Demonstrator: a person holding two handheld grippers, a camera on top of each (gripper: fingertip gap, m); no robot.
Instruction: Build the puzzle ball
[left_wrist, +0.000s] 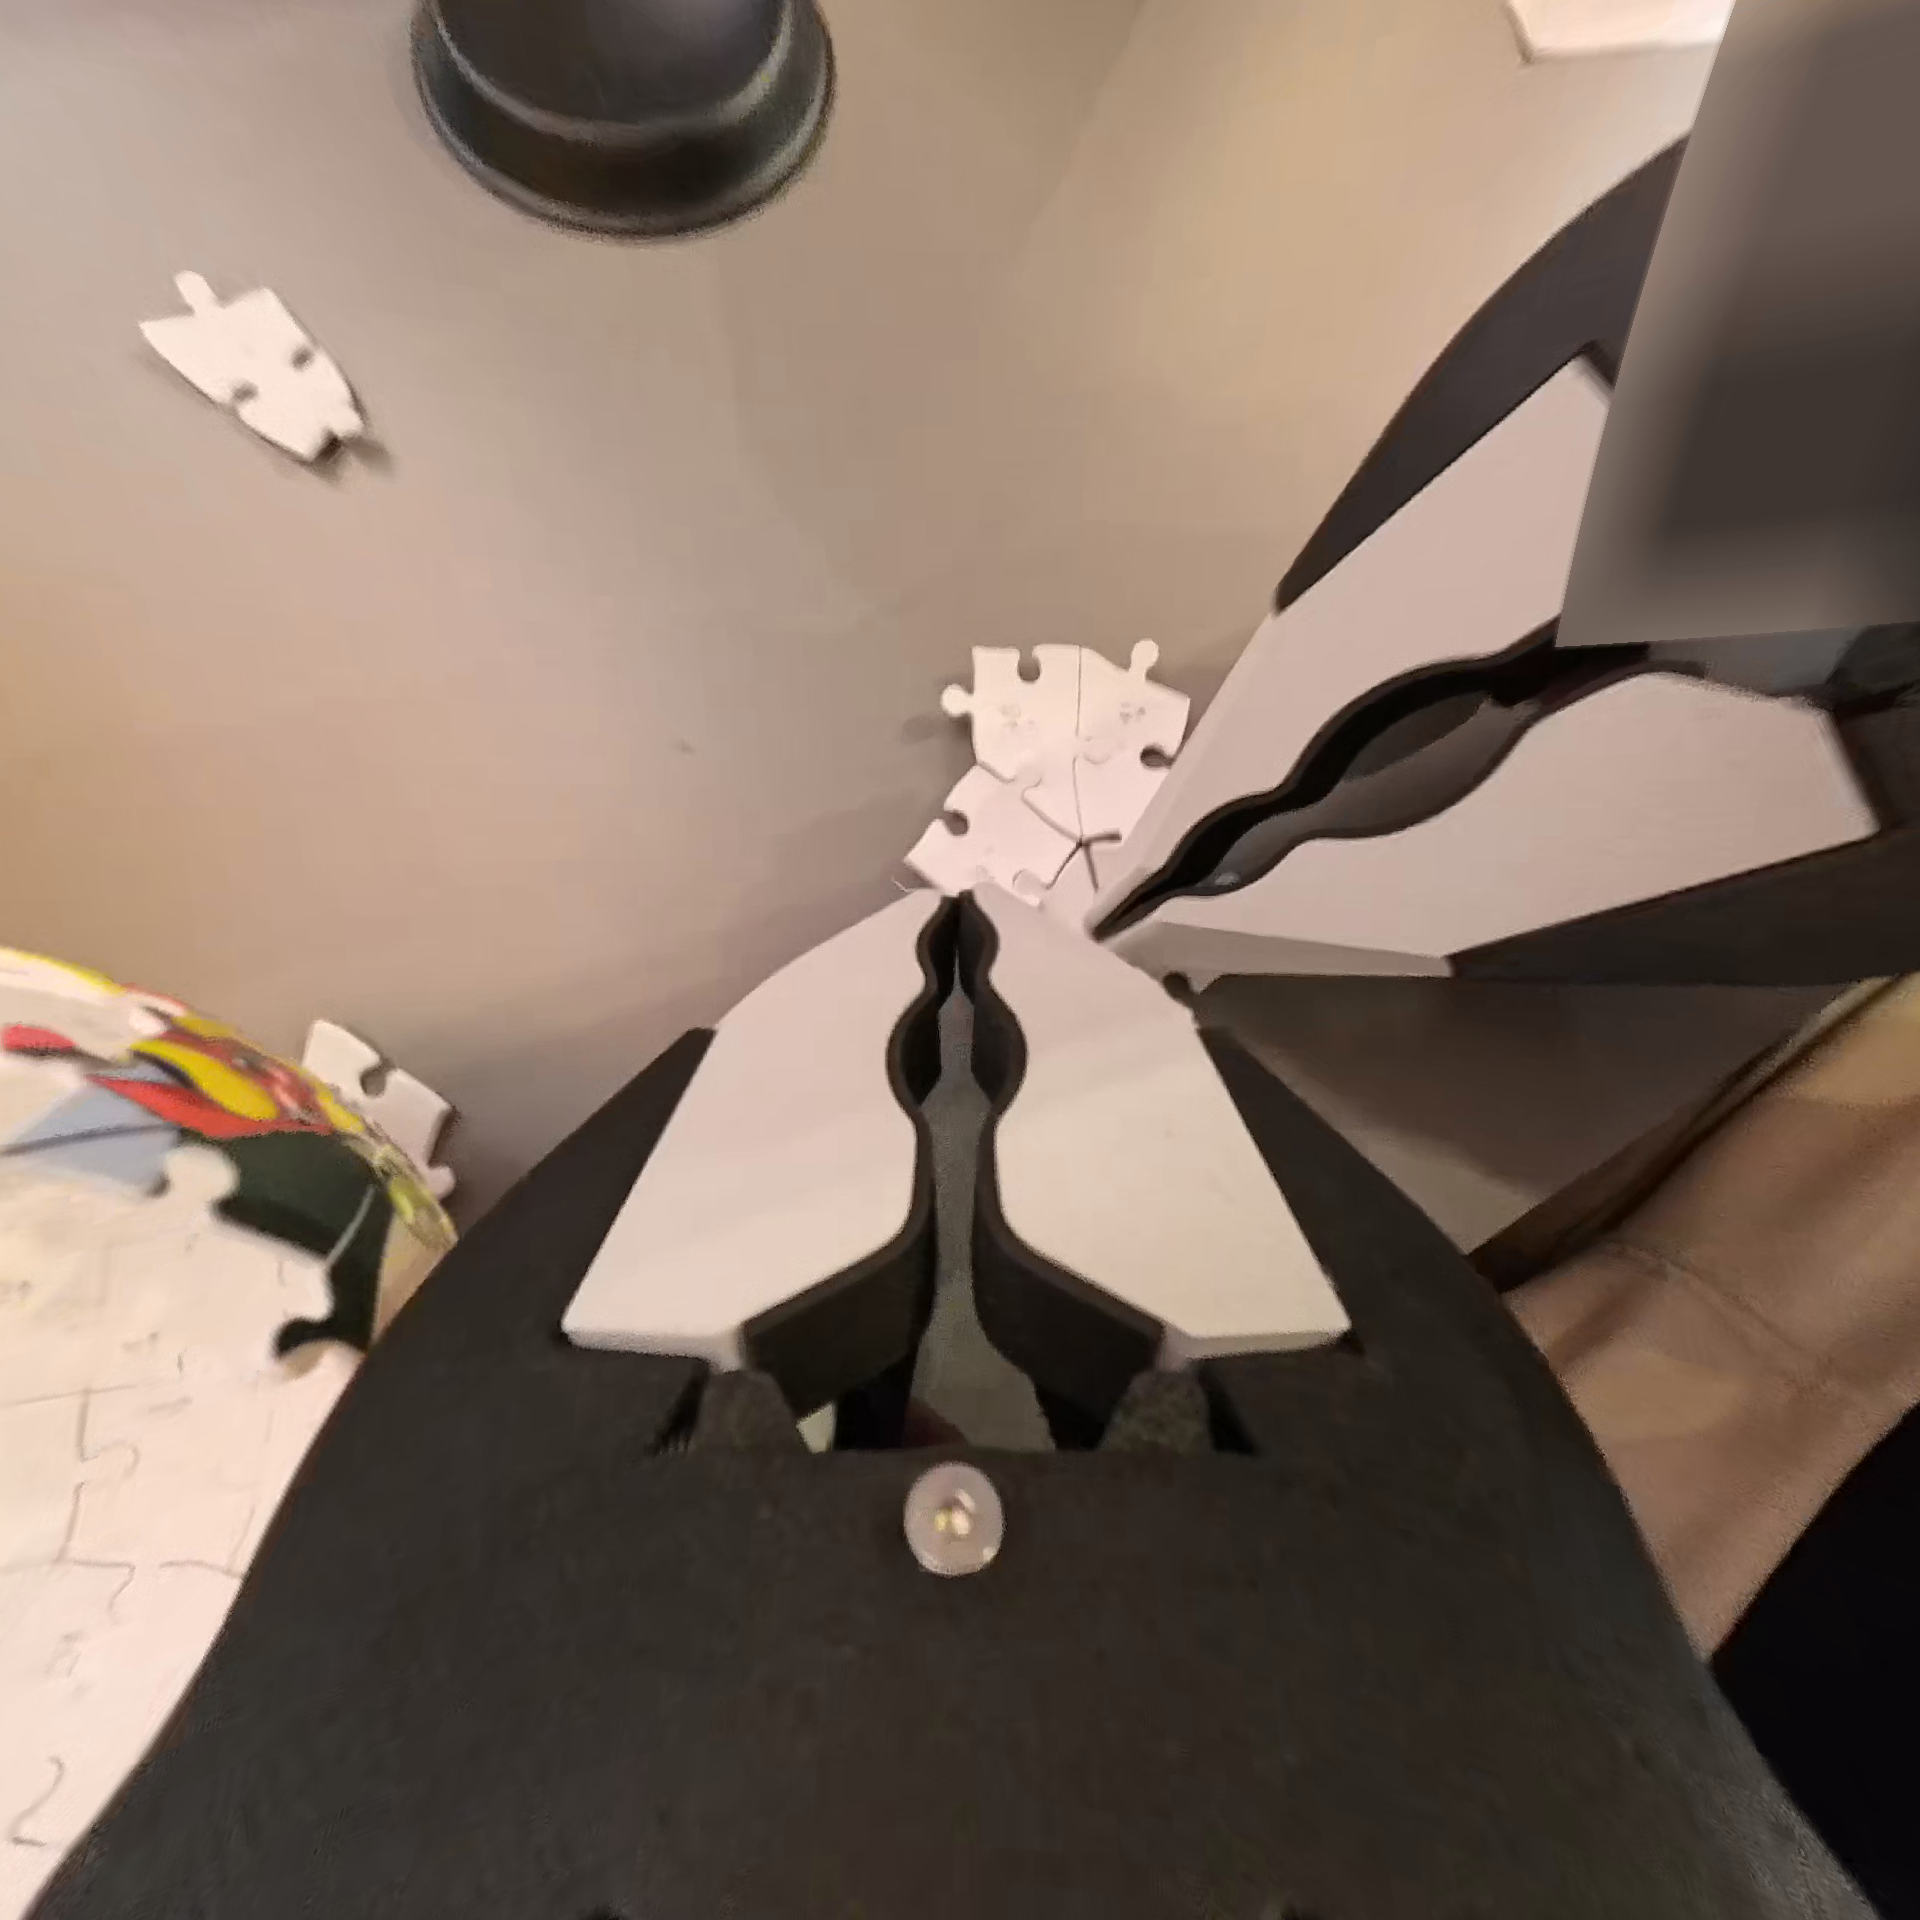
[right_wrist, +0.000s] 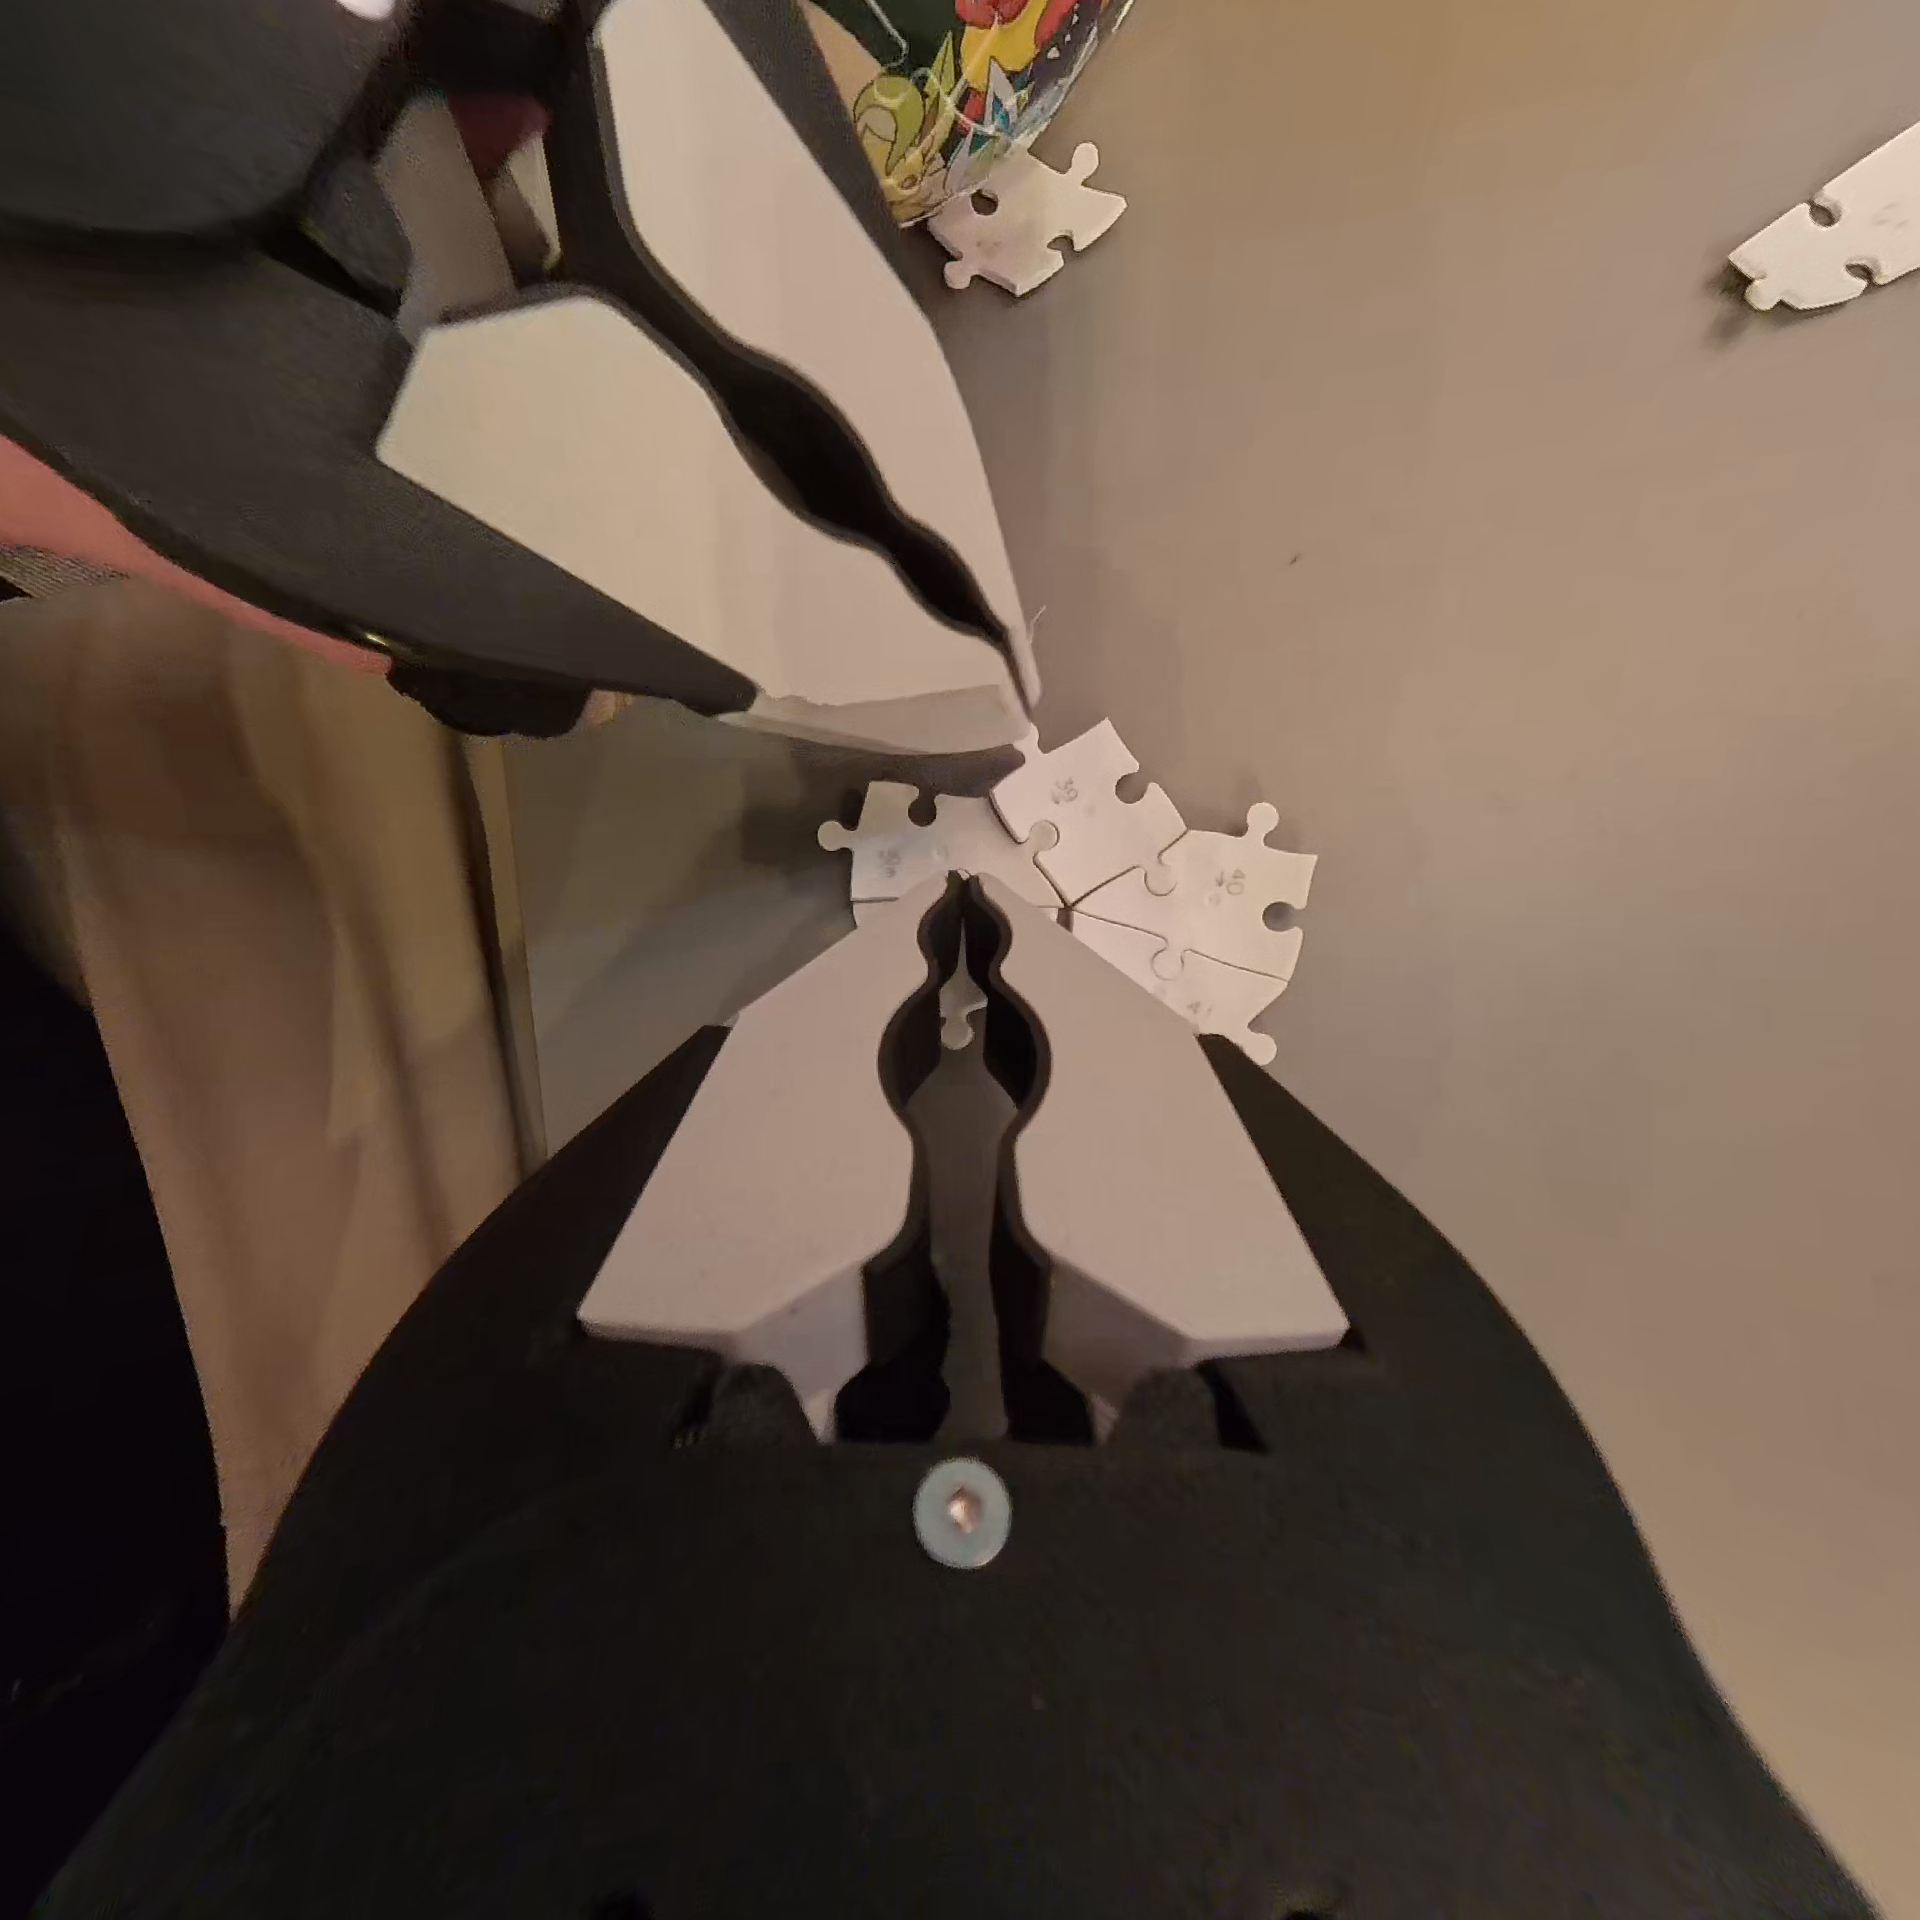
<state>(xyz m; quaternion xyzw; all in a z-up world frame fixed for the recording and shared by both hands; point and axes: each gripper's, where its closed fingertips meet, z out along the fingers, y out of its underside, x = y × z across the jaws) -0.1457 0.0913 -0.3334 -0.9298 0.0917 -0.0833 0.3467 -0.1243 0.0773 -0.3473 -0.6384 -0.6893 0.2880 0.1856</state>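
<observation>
A small cluster of joined white puzzle pieces (left_wrist: 1049, 769) lies face down on the grey table; it also shows in the right wrist view (right_wrist: 1174, 894). My left gripper (left_wrist: 956, 914) is shut, with its tips touching the cluster's edge. It enters the right wrist view (right_wrist: 1027, 707) from the upper left. My right gripper (right_wrist: 961, 883) is shut, with its tips over the cluster's near side, and a piece shows through the gap below its fingers. It comes in from the right in the left wrist view (left_wrist: 1107, 923). The part-built colourful puzzle ball (left_wrist: 156, 1195) stands to the left (right_wrist: 977, 94).
Loose white pieces lie around: one beside the ball (left_wrist: 384, 1091) (right_wrist: 1029, 229) and a long joined strip farther off (left_wrist: 260, 374) (right_wrist: 1839, 239). A black round stand (left_wrist: 623, 94) sits at the back. The table edge (right_wrist: 499, 831) runs close behind the grippers. Only a small space, under 4 cm, lies between the two pairs of fingers.
</observation>
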